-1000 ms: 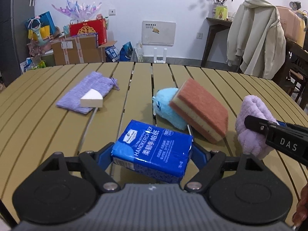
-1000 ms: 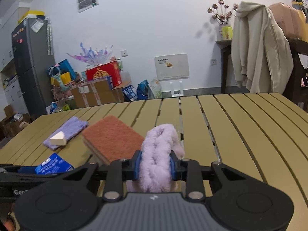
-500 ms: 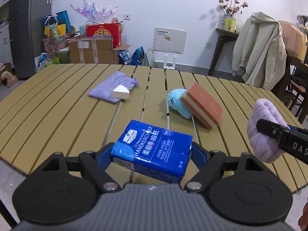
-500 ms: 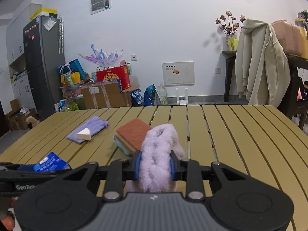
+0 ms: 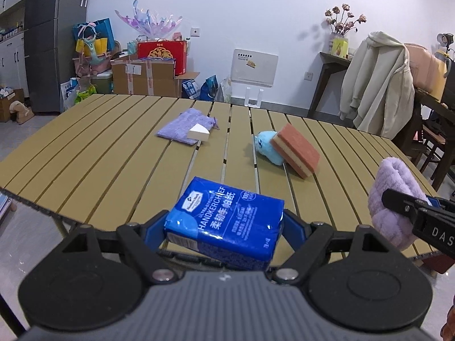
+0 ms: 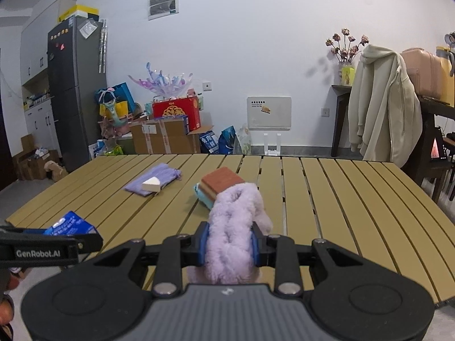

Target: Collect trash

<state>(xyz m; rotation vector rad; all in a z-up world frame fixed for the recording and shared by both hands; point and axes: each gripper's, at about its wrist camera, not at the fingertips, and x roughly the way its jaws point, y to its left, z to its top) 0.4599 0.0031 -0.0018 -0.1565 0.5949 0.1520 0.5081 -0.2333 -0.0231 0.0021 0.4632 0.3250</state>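
Left gripper (image 5: 224, 227) is clamped on a blue tissue pack (image 5: 227, 224) printed "HANDKERCHIEF", held above the near edge of the slatted table (image 5: 113, 147); its finger reads "GenRobot.AI" in the right wrist view. Right gripper (image 6: 229, 244), marked "DAS", squeezes a fluffy lilac cloth (image 6: 236, 221) over the table's near edge.

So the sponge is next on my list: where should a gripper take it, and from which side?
Probably across the long side faces of the sponge, coming from above. It leans tilted on the blue plush, so its raised end stands clear of the table, leaving room for the fingers.
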